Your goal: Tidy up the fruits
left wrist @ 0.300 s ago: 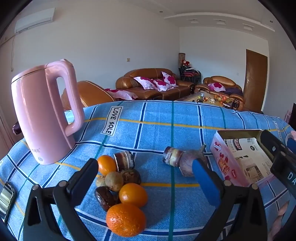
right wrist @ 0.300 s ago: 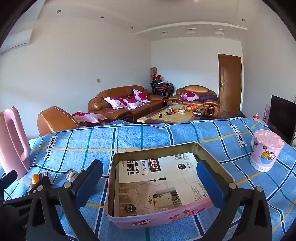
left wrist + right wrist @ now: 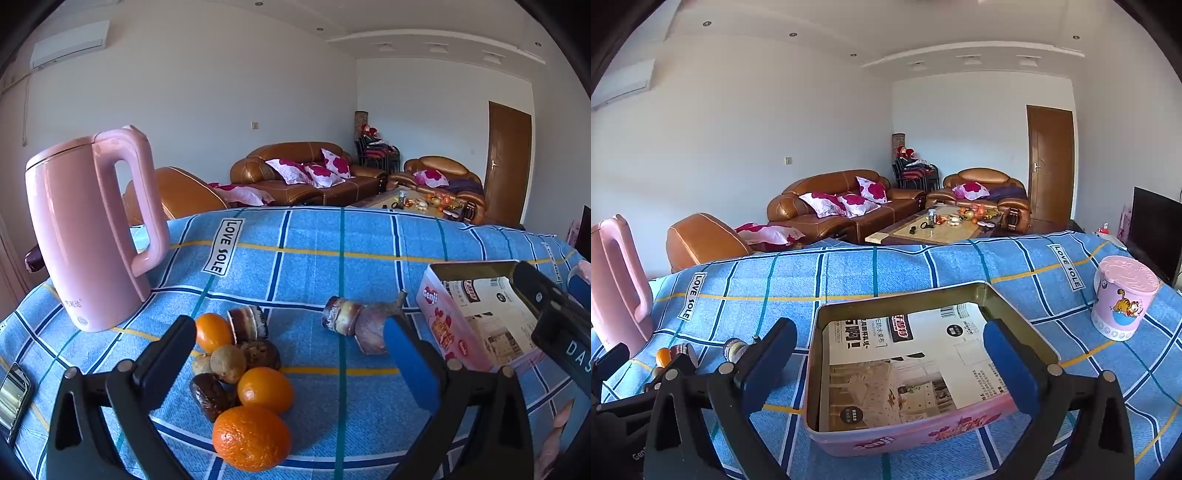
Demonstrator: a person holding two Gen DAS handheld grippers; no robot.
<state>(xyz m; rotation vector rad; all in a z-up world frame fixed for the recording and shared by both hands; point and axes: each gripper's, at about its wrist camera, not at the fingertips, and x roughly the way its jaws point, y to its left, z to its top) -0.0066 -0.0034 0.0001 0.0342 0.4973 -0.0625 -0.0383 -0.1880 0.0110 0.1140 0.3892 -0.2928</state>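
Observation:
In the left wrist view a heap of fruit lies on the blue checked cloth: a big orange (image 3: pixel 252 437) nearest, a second orange (image 3: pixel 265 390) behind it, a third orange (image 3: pixel 212 331) further back, with several brown fruits and pastries (image 3: pixel 236 360) among them. My left gripper (image 3: pixel 291 356) stands open above the heap, holding nothing. A pink tin box (image 3: pixel 476 314) sits to the right, lined with printed paper. In the right wrist view my right gripper (image 3: pixel 890 363) hangs open over that tin box (image 3: pixel 916 435), empty. The oranges (image 3: pixel 663 356) show far left there.
A pink kettle (image 3: pixel 86 236) stands at the back left of the table. A pastry and a purplish bulb (image 3: pixel 360 323) lie between heap and tin. A pink lidded cup (image 3: pixel 1123 297) stands at the right. A phone (image 3: pixel 13 397) lies at the left edge.

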